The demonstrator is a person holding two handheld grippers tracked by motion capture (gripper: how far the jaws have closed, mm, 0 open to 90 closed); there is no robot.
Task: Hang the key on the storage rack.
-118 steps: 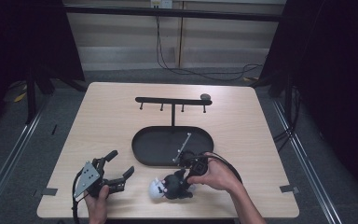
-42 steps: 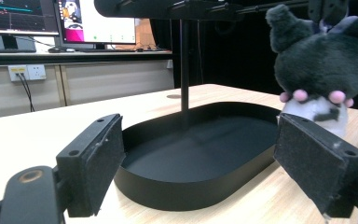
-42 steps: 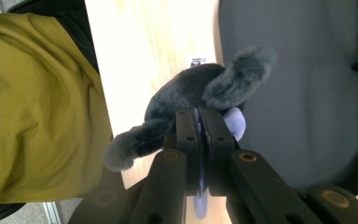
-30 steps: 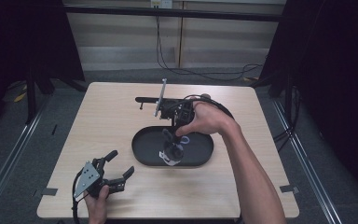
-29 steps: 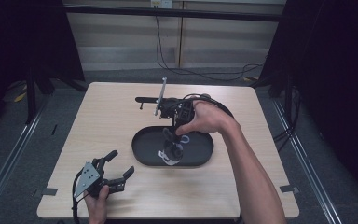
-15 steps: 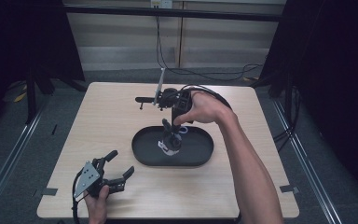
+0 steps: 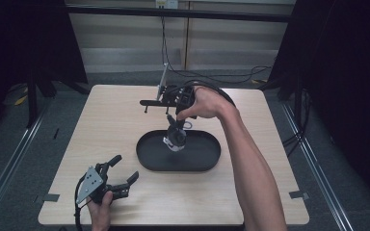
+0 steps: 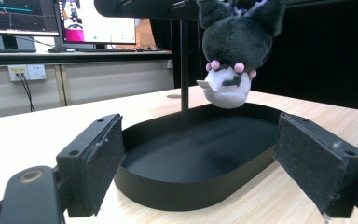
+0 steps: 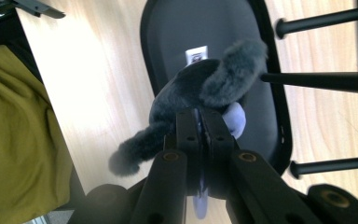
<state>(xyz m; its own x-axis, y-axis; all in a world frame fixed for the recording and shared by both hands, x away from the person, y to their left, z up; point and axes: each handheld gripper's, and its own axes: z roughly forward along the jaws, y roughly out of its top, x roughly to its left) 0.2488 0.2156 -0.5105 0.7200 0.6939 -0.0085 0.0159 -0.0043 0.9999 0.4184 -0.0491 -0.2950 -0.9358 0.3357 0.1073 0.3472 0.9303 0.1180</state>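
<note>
A dark grey plush toy (image 7: 176, 137) with a white face hangs head down over the black oval tray (image 7: 147, 161). My right gripper (image 7: 174, 120) points down and is shut on its top, just in front of the rack's peg bar (image 7: 149, 102). In the right gripper view the closed jaws (image 9: 198, 116) pinch the plush toy (image 9: 200, 88) beside a lilac loop, with the rack's pegs (image 9: 317, 23) to the right. My left gripper (image 7: 125, 168) rests at the table's front left, open, with nothing in it. From the left gripper view the plush toy (image 8: 230, 46) dangles above the tray (image 8: 191, 191).
The rack's post (image 8: 184, 65) rises from the tray's far side. Bare tabletop (image 7: 101, 125) lies to the left of the tray. The person's right forearm (image 7: 250, 163) crosses the table's right half. Cables trail behind the table.
My right hand has lifted the plush toy from the table's front edge to above the tray, then carried it farther back toward the peg bar. The left gripper has stayed put.
</note>
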